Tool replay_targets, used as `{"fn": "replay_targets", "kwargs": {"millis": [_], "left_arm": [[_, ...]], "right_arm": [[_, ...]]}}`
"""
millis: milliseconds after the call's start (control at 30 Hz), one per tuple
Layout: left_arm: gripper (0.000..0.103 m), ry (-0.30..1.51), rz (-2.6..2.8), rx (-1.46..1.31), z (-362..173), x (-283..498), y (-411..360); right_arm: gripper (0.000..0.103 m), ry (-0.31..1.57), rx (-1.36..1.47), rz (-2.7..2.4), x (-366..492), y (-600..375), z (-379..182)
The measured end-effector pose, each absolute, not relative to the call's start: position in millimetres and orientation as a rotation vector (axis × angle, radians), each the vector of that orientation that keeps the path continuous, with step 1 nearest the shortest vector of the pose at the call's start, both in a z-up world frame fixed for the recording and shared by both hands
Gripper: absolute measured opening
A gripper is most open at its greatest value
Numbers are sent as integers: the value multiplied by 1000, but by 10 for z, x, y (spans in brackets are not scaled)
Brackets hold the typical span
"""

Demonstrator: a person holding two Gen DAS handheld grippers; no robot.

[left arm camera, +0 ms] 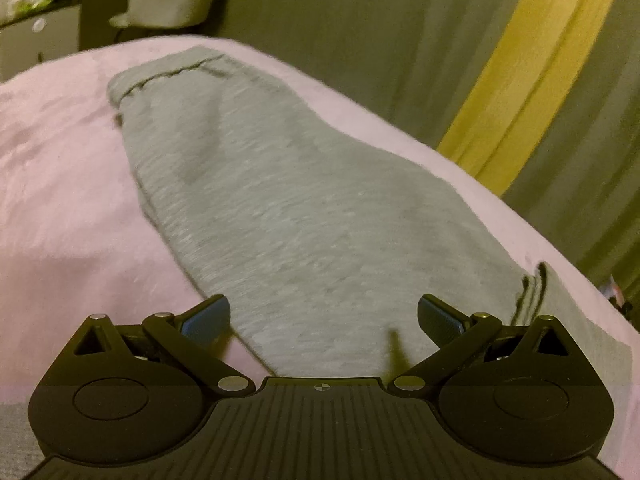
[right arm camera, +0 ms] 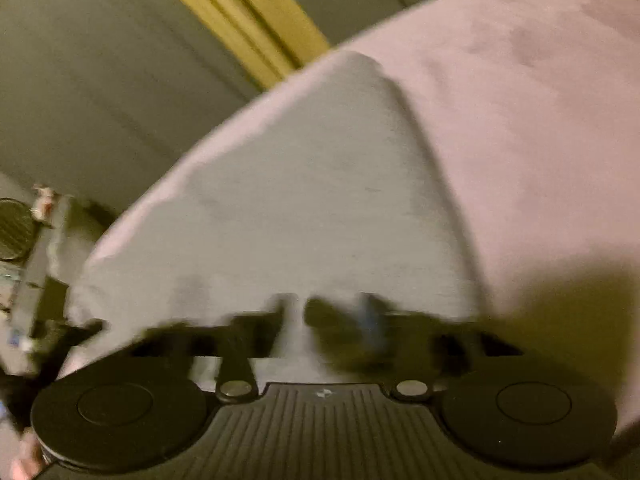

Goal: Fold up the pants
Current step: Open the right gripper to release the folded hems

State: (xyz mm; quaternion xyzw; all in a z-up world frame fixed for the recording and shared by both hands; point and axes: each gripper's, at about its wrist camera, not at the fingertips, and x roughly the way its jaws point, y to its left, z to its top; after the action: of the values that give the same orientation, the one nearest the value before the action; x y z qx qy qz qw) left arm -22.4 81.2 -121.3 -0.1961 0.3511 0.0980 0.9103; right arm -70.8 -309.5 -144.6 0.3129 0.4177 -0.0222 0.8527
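The grey heathered knit pants (left arm camera: 288,200) lay flat on the pink fleecy blanket (left arm camera: 60,200), folded lengthwise into a long strip with one end near the far blanket edge and the other running under my grippers. From the left wrist view, my left gripper (left arm camera: 323,316) hung just above the near part of the cloth, its blue-padded fingers (left arm camera: 210,316) spread wide with nothing between them. The right wrist view was smeared with blur; my right gripper (right arm camera: 298,320) had its jaws nearly together, a narrow ridge of the grey fabric pinched in the gap. Beyond the blanket hung olive-grey curtains (left arm camera: 360,32) with a yellow stripe (left arm camera: 532,72).
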Motion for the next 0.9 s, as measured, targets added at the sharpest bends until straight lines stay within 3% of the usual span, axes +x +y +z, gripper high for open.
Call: {"fn": "replay_targets", "kwargs": {"millis": [233, 533, 767, 900], "left_arm": [[103, 692, 39, -186, -1043, -282, 391], [103, 702, -120, 50, -986, -267, -262], [103, 836, -156, 254, -1312, -286, -500], [103, 890, -237, 186, -1299, -320, -416]], "right_arm": [[23, 800, 680, -32, -791, -3182, -1322], [32, 920, 573, 54, -831, -2924, -1323], [34, 855, 613, 39, -931, -3067, -1205], [46, 847, 600, 14, -867, -3088, -1198]]}}
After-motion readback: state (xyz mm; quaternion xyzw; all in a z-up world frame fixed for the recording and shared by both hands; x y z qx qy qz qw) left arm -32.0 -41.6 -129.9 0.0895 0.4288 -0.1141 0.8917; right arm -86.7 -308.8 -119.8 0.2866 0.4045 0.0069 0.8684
